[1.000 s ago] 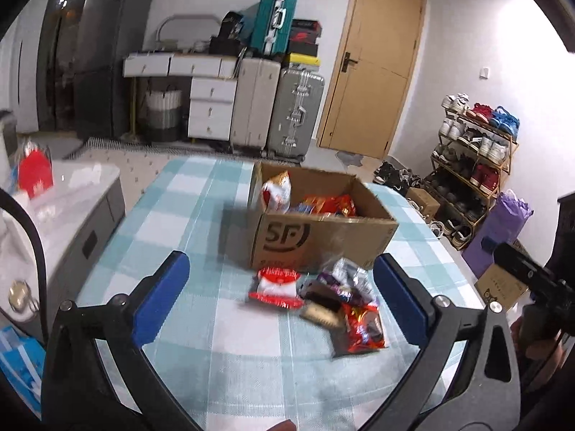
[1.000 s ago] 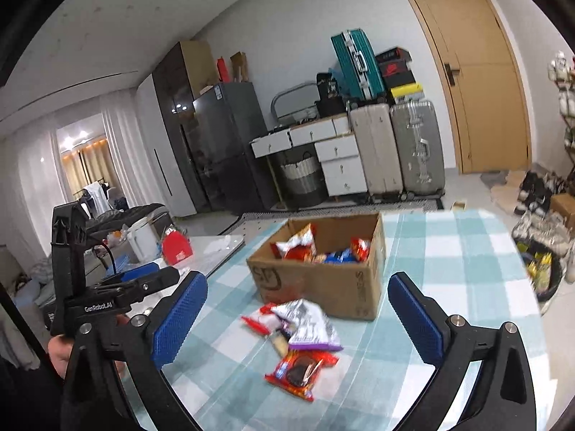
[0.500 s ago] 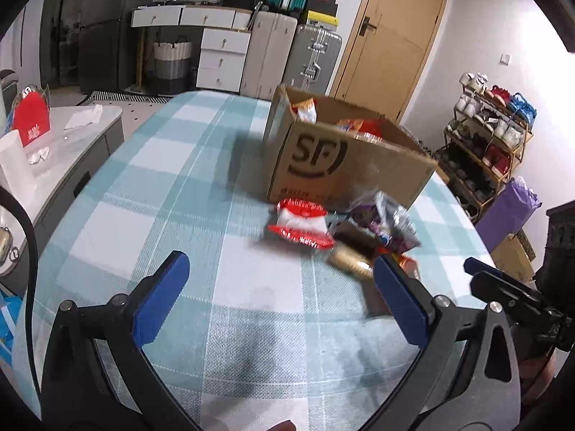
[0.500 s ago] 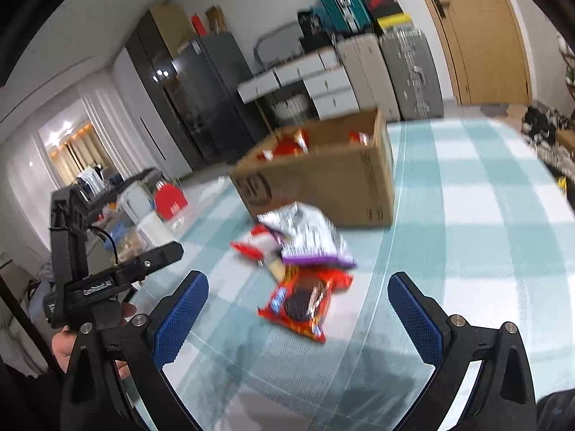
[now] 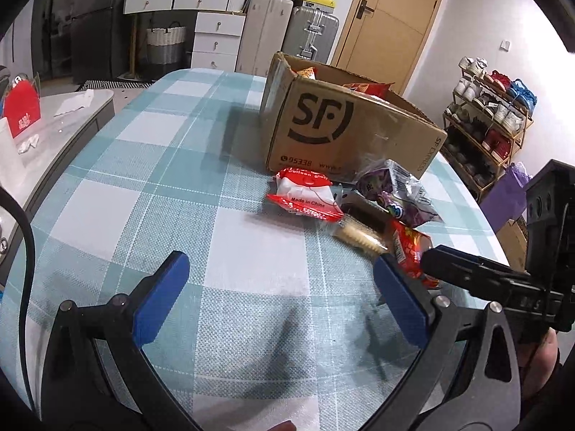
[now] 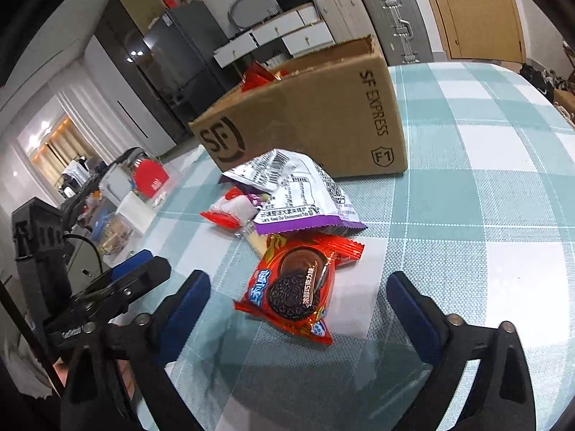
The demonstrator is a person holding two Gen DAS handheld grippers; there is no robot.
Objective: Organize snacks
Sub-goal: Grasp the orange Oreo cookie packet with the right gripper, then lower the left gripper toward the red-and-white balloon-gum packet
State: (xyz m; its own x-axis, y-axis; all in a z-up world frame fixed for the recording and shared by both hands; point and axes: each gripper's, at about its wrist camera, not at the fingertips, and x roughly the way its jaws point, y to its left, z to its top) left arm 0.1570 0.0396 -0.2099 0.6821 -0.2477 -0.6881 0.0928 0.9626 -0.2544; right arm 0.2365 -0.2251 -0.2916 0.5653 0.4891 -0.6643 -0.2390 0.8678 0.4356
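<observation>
A cardboard box (image 6: 305, 115) stands on the checked table (image 6: 485, 186), with loose snack packets just before it. The right gripper (image 6: 298, 309), jaws wide but closing, frames a red cookie packet (image 6: 298, 287) without touching it; the packet looks light, crinkly and slippery with crushable contents, best pinched gently across its middle. The left gripper (image 5: 280, 301) hangs wide and empty.

Checked tablecloth (image 5: 172, 194): cardboard box (image 5: 345, 133), snack packets (image 6: 291, 298)
</observation>
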